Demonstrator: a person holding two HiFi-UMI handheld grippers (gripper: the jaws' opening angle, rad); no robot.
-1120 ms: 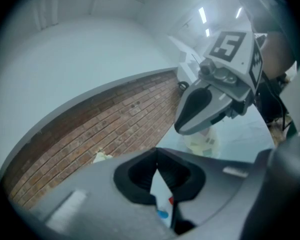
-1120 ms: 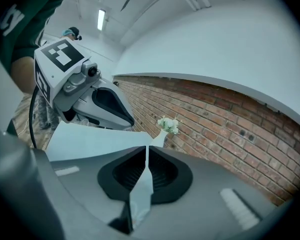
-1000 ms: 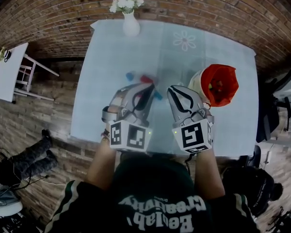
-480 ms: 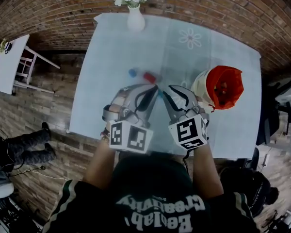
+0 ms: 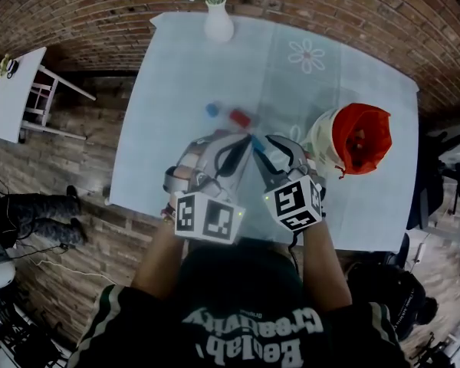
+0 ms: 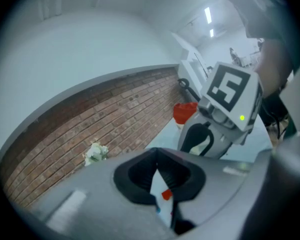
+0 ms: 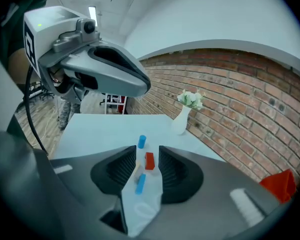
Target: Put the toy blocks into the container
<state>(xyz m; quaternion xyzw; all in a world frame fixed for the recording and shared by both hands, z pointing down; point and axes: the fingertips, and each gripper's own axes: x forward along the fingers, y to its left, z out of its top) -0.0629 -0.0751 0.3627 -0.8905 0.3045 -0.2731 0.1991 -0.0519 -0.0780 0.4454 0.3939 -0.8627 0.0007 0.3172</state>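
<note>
On the pale blue table (image 5: 176, 75), a blue cylinder (image 5: 212, 110), a red block (image 5: 240, 118) and a blue block (image 5: 257, 142) lie left of the container (image 5: 360, 136), a white bucket lined in red. My right gripper (image 5: 265, 149) is low over the blocks; its jaws have just been opening. In the right gripper view (image 7: 147, 148) the blue block (image 7: 140, 184) and a cream block (image 7: 136, 169) show in the gap with no pad touching them; the red block (image 7: 150, 161) and cylinder (image 7: 142, 141) lie beyond. My left gripper (image 5: 244, 139) hovers alongside, tips together (image 6: 158, 154), holding nothing.
A white vase of flowers (image 5: 217, 14) stands at the table's far edge. A flower print (image 5: 307, 54) marks the cloth behind the container. Brick floor surrounds the table, and a small white side table (image 5: 15, 102) stands off to the left.
My right gripper has sunk toward the table and shifted left to the blocks, its jaws spreading apart. The left gripper has stayed where it was.
</note>
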